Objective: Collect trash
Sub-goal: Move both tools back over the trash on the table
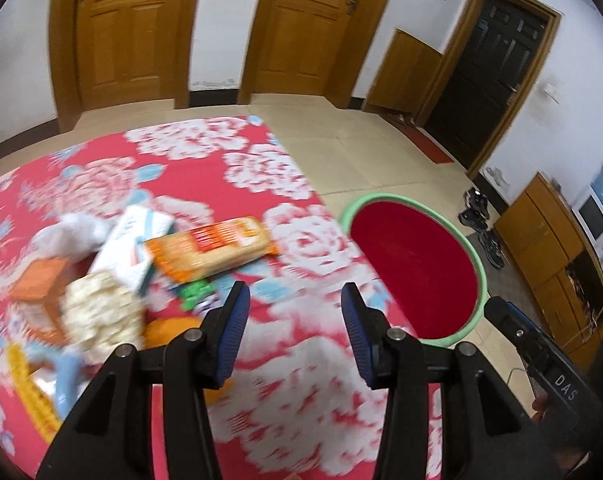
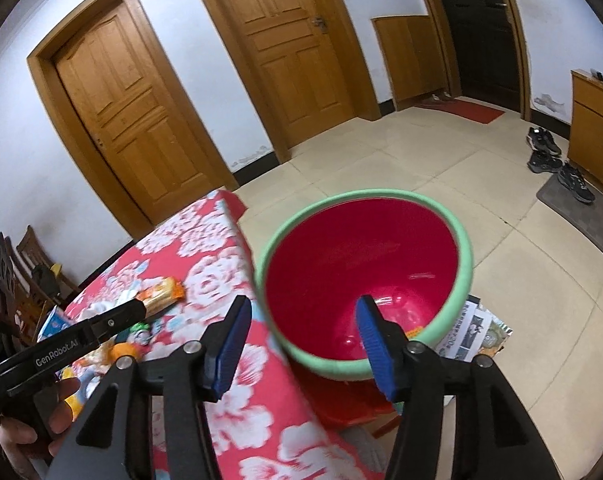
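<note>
A pile of trash lies on the red floral tablecloth (image 1: 205,168): an orange cracker packet (image 1: 213,248), a white carton (image 1: 129,244), an orange box (image 1: 41,292), a pale crumpled pack (image 1: 101,312) and white tissue (image 1: 69,232). My left gripper (image 1: 295,320) is open and empty above the cloth, right of the pile. A red basin with a green rim (image 2: 365,280) stands beside the table's right edge; a small orange scrap (image 2: 413,333) lies inside. My right gripper (image 2: 301,338) is open and empty over the basin's near rim. The basin also shows in the left wrist view (image 1: 413,272).
Two wooden doors (image 2: 141,112) and a dark doorway (image 2: 481,28) line the far wall. Shoes (image 2: 557,164) and a mat lie on the tiled floor by wooden cabinets (image 1: 549,248). Newspaper (image 2: 473,332) lies under the basin. A chair (image 2: 33,264) stands left of the table.
</note>
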A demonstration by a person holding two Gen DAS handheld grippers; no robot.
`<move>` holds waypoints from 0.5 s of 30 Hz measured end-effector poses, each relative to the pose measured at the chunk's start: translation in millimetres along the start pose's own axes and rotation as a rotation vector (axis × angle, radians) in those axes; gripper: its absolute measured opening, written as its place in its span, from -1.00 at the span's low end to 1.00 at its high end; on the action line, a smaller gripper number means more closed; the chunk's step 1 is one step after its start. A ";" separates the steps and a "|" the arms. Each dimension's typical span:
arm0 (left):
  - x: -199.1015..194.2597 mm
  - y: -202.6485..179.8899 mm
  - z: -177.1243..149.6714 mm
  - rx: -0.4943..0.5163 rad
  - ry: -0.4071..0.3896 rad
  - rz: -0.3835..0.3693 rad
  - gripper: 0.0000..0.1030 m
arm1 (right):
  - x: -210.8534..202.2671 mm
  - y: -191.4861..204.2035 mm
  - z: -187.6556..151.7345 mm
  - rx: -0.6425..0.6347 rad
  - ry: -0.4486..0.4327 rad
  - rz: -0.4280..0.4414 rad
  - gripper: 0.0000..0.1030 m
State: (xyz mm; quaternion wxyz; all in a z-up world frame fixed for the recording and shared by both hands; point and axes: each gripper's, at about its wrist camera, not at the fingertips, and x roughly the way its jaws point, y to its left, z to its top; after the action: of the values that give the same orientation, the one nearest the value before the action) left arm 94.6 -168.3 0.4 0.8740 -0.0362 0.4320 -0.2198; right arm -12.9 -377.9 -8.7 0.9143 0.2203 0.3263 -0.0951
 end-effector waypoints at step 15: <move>-54.6 81.9 -33.8 -0.128 -0.039 0.124 -0.08 | 4.9 67.6 -28.3 -0.109 0.074 0.099 0.17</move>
State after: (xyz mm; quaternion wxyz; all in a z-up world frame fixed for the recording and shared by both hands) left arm 68.5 -67.5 -1.1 0.8900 -0.0695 0.4296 -0.1362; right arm -3.4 -305.1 -8.3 0.9159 0.1896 0.3530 -0.0236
